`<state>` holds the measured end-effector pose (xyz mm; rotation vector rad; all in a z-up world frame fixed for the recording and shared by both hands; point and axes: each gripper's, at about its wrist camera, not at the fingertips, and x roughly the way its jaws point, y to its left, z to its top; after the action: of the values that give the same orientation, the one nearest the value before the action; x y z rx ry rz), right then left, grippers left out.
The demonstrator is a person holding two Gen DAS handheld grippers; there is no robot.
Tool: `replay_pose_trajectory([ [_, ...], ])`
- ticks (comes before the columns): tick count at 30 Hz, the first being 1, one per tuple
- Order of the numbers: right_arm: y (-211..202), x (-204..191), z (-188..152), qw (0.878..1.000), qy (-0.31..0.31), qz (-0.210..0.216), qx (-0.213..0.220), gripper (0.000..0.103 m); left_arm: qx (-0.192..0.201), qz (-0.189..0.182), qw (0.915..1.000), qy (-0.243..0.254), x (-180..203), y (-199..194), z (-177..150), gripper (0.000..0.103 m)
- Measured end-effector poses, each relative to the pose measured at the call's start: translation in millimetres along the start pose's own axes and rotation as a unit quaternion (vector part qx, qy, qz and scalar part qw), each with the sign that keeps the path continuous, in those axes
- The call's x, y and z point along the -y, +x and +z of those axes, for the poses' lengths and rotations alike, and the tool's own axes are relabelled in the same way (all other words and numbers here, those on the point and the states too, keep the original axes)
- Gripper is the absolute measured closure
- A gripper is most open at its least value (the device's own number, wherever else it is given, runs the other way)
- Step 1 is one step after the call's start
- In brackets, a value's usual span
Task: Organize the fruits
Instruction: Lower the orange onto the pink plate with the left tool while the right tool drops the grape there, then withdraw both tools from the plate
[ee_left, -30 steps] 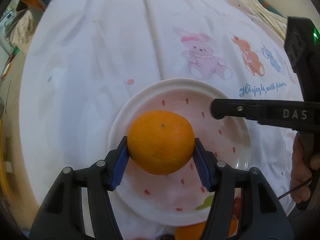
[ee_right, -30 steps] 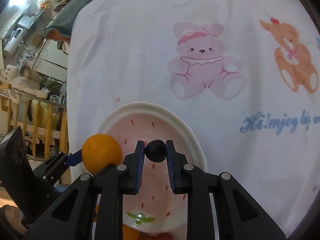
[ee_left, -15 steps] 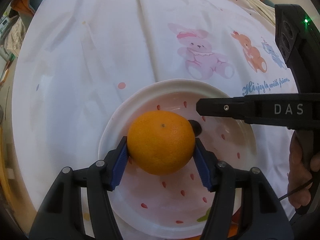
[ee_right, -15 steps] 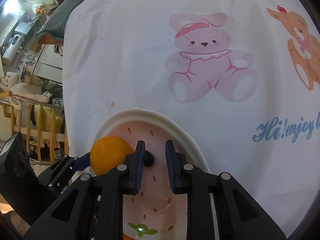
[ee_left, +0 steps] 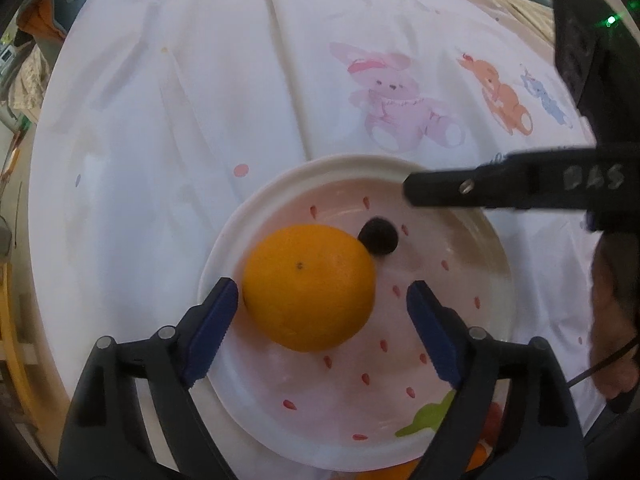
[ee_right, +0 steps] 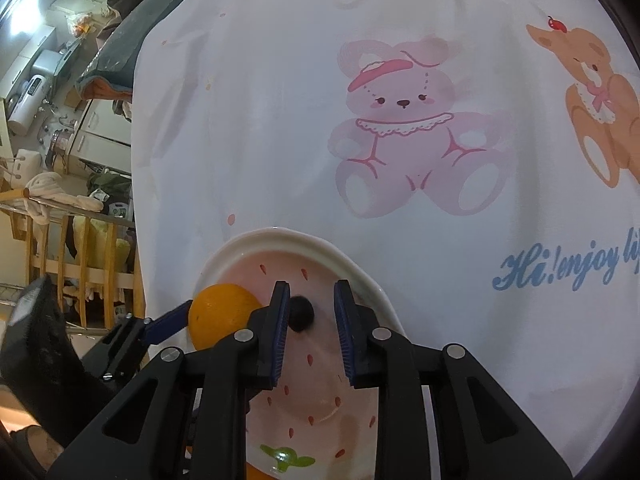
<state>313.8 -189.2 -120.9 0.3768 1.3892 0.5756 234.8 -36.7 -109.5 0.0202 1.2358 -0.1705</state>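
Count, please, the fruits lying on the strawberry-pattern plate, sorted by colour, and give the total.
Orange: 1, the orange between the open fingers of the left gripper.
Dark, nearly black: 1, the small dark fruit below the open right gripper.
Total: 2 on the plate.
More orange shows under the plate's near edge, too hidden to count.

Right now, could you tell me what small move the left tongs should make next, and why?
Probably draw the left tongs straight back: they are open, and the orange sits on the strawberry plate beside the dark fruit.
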Motion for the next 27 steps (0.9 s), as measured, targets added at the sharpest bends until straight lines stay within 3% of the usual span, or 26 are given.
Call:
replay_pose_trajectory([
  [3, -13, 3, -2, 1.0, 0.002, -0.001, 0.011, 0.062, 0.004, 0.0, 1.0, 0.0, 0, -3, 0, 0.019],
  [4, -16, 4, -2, 1.0, 0.004, 0.0, 0.016, 0.045, 0.006, -0.001, 1.0, 0.0, 0, -4, 0, 0.019],
  [5, -21, 5, -4, 1.0, 0.007, 0.003, 0.023, 0.039, 0.007, -0.002, 1.0, 0.0, 1, -6, 0, 0.019],
  [16, -63, -10, -29, 0.998, -0.001, -0.009, 0.054, 0.039, 0.035, 0.012, 0.9993, -0.011, -1, -44, -10, 0.019],
  [23, -82, -18, -68, 0.997, 0.002, -0.015, 0.073, 0.039, 0.073, 0.032, 0.9963, -0.03, -11, -82, -30, 0.019],
  [27, -92, -30, -87, 0.995, -0.023, -0.041, 0.092, 0.039, 0.095, 0.007, 0.9952, -0.022, -10, -102, -45, 0.019],
])
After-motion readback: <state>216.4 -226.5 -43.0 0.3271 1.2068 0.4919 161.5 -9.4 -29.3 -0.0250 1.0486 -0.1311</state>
